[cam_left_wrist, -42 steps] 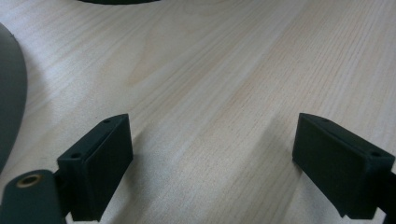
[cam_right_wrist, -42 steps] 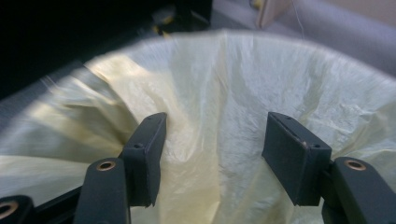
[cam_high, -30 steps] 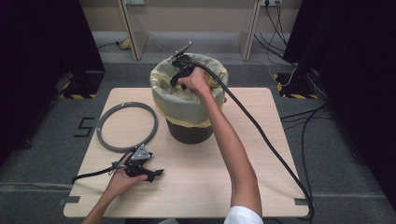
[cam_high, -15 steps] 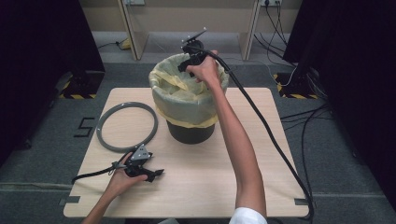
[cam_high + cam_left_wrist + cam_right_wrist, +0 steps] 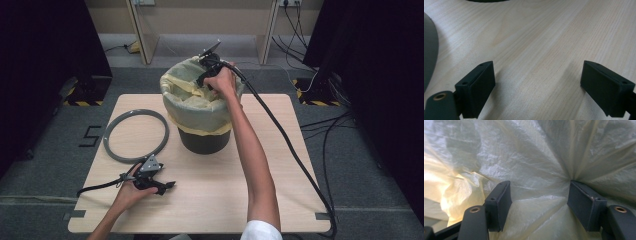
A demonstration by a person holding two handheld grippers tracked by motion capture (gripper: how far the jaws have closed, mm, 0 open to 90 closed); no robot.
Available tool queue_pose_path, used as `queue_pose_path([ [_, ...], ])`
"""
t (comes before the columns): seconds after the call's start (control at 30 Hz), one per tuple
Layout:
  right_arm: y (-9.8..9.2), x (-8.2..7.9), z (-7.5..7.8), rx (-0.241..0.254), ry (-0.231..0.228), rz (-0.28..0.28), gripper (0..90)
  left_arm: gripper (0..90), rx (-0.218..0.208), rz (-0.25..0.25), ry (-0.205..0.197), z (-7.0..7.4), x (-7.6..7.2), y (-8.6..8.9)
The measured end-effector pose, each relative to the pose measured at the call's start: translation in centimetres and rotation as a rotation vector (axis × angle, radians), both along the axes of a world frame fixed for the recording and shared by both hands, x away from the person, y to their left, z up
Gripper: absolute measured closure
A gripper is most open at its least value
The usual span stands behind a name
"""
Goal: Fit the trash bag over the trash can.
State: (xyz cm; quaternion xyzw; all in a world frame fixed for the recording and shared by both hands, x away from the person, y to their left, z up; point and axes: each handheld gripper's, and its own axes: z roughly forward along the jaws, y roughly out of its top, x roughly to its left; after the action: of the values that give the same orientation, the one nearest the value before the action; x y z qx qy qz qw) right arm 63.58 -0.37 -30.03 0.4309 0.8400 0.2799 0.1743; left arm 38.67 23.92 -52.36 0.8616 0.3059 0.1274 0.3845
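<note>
Right tool at the far rim of the lined bin, left tool resting on the desk.

The pale wooden desk (image 5: 215, 200) carries a dark bin (image 5: 202, 142) near its far middle, lined with a yellowish bag (image 5: 200, 107) whose edge folds over the rim. A grey ring (image 5: 111, 150) lies flat on the desk just left of the bin. The right tool (image 5: 202, 80) is held at the bin's far rim; its jaws have just been opening and stand apart, with crinkled bag film (image 5: 536, 195) stretched between them and puckered against one pad. The left tool (image 5: 167, 186) lies low on the desk near the ring, jaws apart with bare wood (image 5: 536, 62) between them.
</note>
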Motion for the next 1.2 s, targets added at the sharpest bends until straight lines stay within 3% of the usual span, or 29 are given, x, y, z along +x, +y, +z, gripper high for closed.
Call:
queue_pose_path([
  [0.2,0.5,-2.0,2.4,0.081,-0.084,0.053,35.9,11.6,-0.001,0.001,0.000,0.0,0.0,0.0],
  [0.37,2.2,-2.7,3.0,0.099,-0.094,0.101,35.7,11.6,0.000,0.000,0.000,0.0,0.0,0.0],
  [0.53,3.5,-1.6,1.4,0.063,-0.060,0.085,35.8,11.6,0.000,0.000,0.000,0.0,0.0,0.0],
  [0.67,4.0,-0.6,-0.4,0.026,0.004,0.085,34.8,11.6,0.000,0.000,0.000,0.0,0.0,0.0],
  [0.77,4.3,-0.5,-0.7,0.014,0.023,0.096,35.0,11.6,-0.001,0.000,0.000,0.0,0.0,0.0],
  [0.9,3.5,-1.1,1.1,0.068,-0.012,0.104,35.1,11.6,-0.001,0.000,0.000,0.0,0.0,0.0],
  [1.07,1.1,-2.5,5.2,0.171,-0.111,0.102,34.3,11.6,-0.001,0.000,0.000,0.0,0.0,0.0],
  [1.2,-1.6,-3.9,8.3,0.182,-0.167,0.076,33.3,11.6,0.000,0.001,0.000,0.0,0.0,0.0],
])
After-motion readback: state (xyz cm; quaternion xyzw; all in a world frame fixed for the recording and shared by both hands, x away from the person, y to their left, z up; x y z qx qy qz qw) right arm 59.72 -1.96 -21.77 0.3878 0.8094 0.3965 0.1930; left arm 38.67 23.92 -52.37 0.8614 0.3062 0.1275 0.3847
